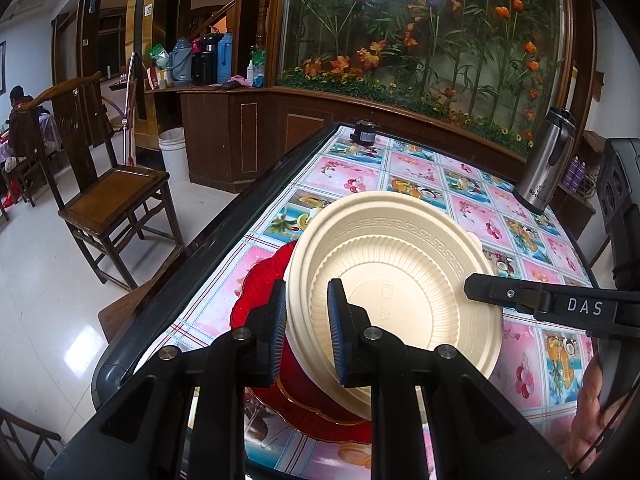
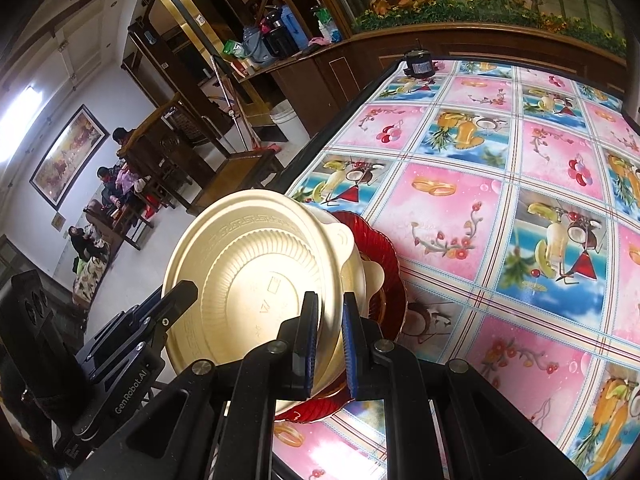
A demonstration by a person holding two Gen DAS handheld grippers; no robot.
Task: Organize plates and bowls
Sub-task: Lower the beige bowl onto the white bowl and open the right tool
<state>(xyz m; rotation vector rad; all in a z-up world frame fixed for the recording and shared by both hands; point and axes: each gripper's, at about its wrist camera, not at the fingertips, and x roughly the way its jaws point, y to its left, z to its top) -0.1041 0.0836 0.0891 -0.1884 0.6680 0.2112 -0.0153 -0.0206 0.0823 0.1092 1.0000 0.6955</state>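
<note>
The bowl [image 1: 394, 276] is sitting tilted over the plate [image 1: 256, 292], which is lying on the worktop [image 1: 420, 176] near its left edge. The left tool [image 1: 307, 332] is clamping the bowl's near rim, and the right tool [image 2: 330, 344] is clamping its right rim. Behind the bowl, a flask [image 1: 548, 164] is standing at the worktop's far right, and a small device [image 1: 363, 133] is sitting at the far edge. Left of the bowl, off the worktop, a chair [image 1: 108, 196] is standing on the floor.
</note>
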